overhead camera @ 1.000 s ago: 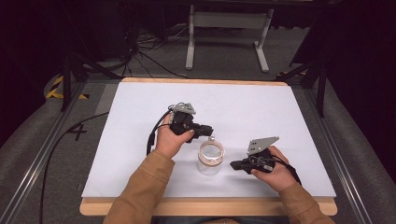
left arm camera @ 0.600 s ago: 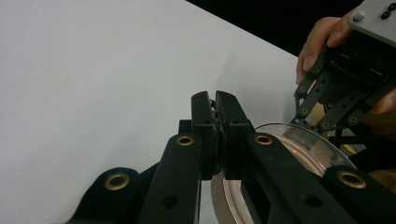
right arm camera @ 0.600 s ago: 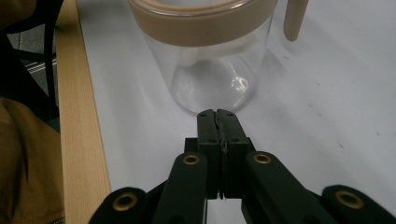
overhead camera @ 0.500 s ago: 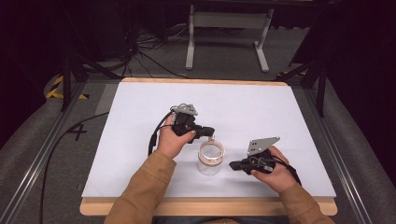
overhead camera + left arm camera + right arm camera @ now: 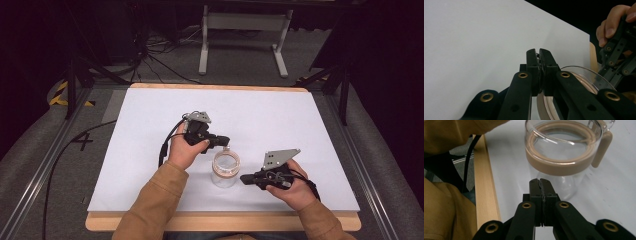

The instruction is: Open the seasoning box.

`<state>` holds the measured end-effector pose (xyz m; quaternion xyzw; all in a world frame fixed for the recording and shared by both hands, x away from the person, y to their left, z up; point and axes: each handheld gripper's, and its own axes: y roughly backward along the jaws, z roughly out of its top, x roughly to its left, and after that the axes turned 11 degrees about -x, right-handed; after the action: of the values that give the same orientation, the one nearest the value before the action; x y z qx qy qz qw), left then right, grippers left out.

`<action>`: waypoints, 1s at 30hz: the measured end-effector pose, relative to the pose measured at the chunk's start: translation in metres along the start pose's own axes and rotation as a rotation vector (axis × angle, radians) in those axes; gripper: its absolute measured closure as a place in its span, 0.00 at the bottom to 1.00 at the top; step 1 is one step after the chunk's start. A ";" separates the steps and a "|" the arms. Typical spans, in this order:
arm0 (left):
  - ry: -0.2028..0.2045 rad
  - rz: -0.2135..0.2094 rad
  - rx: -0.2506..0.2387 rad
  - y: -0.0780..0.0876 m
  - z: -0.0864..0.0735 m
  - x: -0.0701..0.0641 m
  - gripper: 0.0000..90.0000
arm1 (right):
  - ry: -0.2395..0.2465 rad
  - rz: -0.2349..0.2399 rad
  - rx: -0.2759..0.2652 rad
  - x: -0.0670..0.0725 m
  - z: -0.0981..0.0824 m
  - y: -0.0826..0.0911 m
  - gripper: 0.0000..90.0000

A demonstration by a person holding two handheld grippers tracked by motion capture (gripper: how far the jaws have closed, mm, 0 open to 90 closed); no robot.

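The glass jug (image 5: 225, 170) stands mid-table, slightly nearer the left gripper (image 5: 222, 141) than a second ago. The left gripper pinches its rim; the right gripper (image 5: 245, 178), jaws closed and empty, waits beside, suggesting a reposition.

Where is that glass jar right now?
In the high view the glass jar stands near the table's front edge, between the left tool and the right tool.

Showing clear glass with a tan band on the jar (image 5: 563, 152), black fingers (image 5: 539, 192) with brass rivets, mustard sleeves (image 5: 150, 202), a white counter (image 5: 280, 117) edged in pale wood
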<state>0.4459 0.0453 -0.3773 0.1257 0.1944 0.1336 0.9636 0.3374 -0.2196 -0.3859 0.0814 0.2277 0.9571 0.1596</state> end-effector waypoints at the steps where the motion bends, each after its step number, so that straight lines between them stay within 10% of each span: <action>1: 0.001 0.001 0.001 0.000 0.000 0.000 0.97 | -0.005 0.003 -0.004 0.001 0.001 0.000 1.00; 30: 0.013 0.013 -0.003 -0.001 -0.001 0.002 0.96 | -0.033 -0.088 -0.128 0.007 0.007 -0.004 1.00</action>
<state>0.4471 0.0454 -0.3788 0.1249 0.1996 0.1408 0.9616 0.3332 -0.2113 -0.3809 0.0768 0.1665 0.9603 0.2103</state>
